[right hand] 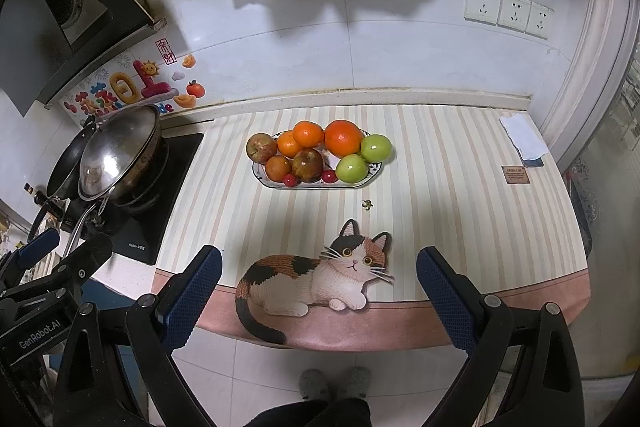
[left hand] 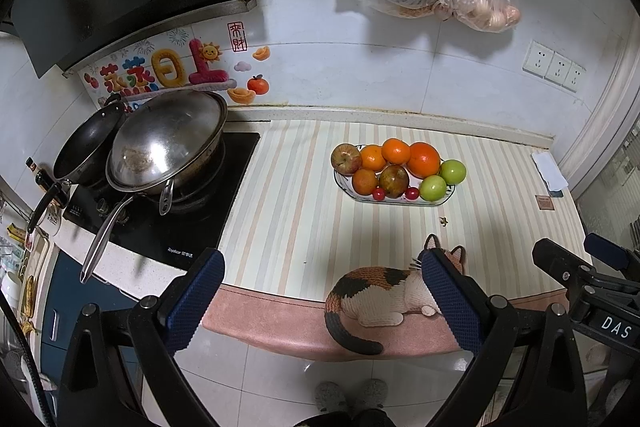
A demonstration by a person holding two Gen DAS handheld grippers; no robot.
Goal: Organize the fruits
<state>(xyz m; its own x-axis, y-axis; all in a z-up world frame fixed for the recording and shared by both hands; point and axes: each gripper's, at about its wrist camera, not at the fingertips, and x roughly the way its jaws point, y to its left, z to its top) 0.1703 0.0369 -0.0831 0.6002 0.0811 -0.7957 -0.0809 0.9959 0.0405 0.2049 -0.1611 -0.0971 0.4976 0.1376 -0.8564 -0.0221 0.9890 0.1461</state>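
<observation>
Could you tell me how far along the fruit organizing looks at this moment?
It looks mostly done or not yet started: all visible fruit, oranges, green apples and cherry tomatoes, sits piled on the plate. Nothing is in hand; the left gripper and right gripper are open and held back from the counter. Only a small scrap lies loose.

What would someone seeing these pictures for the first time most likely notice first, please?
Probably the plate heaped with fruit at the middle of the striped counter mat: oranges, green apples and small red cherry-like fruits. Next, the calico cat picture on the mat's near edge, between the open left gripper and open right gripper. Left of the mat, a steel wok sits on the stove.
</observation>
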